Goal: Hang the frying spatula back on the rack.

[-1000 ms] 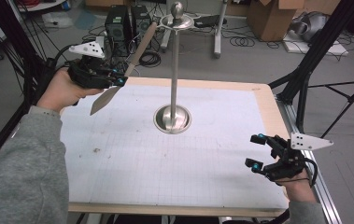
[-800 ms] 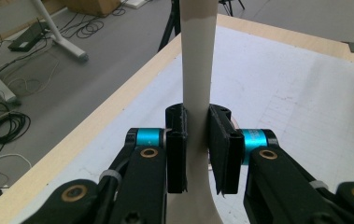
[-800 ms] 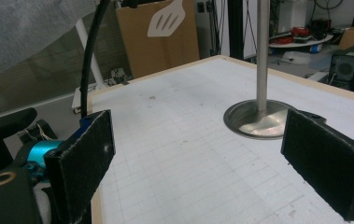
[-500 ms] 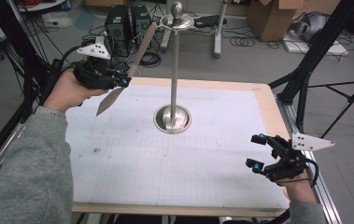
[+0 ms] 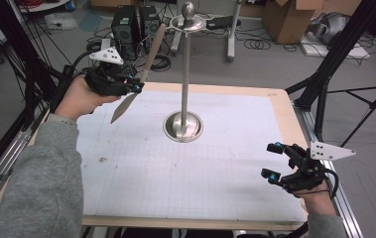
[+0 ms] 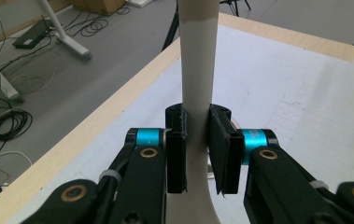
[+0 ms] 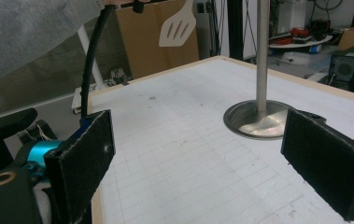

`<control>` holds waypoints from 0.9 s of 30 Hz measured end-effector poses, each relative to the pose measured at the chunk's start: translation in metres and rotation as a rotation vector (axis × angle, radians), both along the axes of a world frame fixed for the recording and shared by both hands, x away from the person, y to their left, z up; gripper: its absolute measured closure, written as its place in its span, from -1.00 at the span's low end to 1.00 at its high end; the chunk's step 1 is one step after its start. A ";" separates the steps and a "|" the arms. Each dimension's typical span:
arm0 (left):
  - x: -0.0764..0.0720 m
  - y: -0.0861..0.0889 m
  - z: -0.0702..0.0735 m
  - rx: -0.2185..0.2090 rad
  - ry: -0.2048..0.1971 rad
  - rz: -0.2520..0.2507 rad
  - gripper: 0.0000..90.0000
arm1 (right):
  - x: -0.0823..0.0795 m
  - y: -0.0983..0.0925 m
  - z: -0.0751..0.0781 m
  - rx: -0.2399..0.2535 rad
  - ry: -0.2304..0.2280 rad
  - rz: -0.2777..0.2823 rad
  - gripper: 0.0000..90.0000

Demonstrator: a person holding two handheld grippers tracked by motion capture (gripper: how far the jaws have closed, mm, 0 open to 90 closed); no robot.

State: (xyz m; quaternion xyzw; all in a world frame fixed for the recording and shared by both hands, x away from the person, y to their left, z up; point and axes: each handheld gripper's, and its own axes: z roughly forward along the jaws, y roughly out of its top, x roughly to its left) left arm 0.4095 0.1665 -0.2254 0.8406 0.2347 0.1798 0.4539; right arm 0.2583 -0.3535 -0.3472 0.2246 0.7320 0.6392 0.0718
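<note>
A beige spatula [image 5: 141,74] was in the black left gripper [image 5: 135,88]; the white gridded mat [image 5: 185,163] bore a silver stand [image 5: 183,126].

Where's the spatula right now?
In the high view the spatula hangs at the table's far left, clamped in the left tongs, left of the metal stand.

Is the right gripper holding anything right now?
No, the right gripper has its jaws wide apart with just the table between them.
</note>
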 end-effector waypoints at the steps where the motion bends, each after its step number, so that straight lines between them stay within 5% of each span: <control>1: 0.000 -0.001 0.000 -0.004 -0.002 0.001 0.71 | 0.000 0.000 0.000 0.000 0.000 0.000 -0.81; 27: 0.005 -0.009 -0.005 0.004 0.003 0.004 0.70 | -0.001 -0.001 0.000 -0.002 -0.006 0.001 -0.81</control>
